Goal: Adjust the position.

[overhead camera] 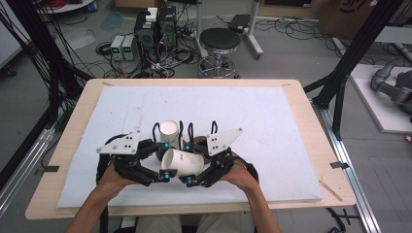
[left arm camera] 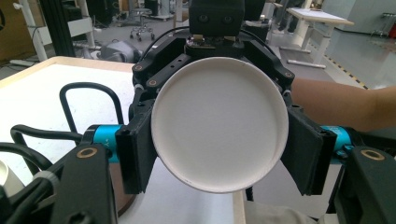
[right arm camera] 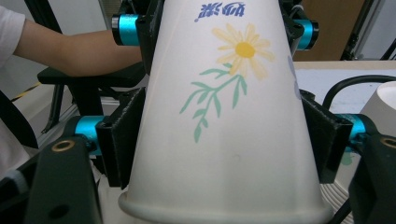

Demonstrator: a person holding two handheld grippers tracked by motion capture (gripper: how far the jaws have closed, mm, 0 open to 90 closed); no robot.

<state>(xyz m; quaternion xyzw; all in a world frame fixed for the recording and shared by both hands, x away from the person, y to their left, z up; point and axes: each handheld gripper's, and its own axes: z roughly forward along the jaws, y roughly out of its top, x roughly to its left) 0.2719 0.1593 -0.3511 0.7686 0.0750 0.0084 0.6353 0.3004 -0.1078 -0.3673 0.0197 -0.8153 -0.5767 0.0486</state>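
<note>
The paper cup point(overhead camera: 182, 162) held between the two grippers carries a printed yellow daisy on a green stem, and above it, at the top edge of the right gripper view, a line of blue characters that I cannot read. No other writing is legible anywhere.

Counted: two paper cups and two grippers. The second cup point(overhead camera: 169, 130) stands upright on the white mat point(overhead camera: 272, 121) of the counter, just above the held one in the middle of the high view, its white inside facing up; its edge also shows at the right border of the right gripper view.

The held cup lies on its side, lifted off the mat, slightly below the centre of the high view, its mouth toward the lower left. The left gripper point(left arm camera: 219, 156) is clenched on it near its narrow end: in the left gripper view the cup's round white bottom faces the camera at the frame's centre, with a black jaw pressed against each side. The right gripper point(right arm camera: 219, 140) is grasping the same cup nearer its rim: in the right gripper view the cup wall rises up the middle of the frame, rolled rim at the bottom edge, both jaws flat against its flanks at mid-height. The left gripper's blue-tipped jaws show at that view's top corners, on the cup's far end.
</note>
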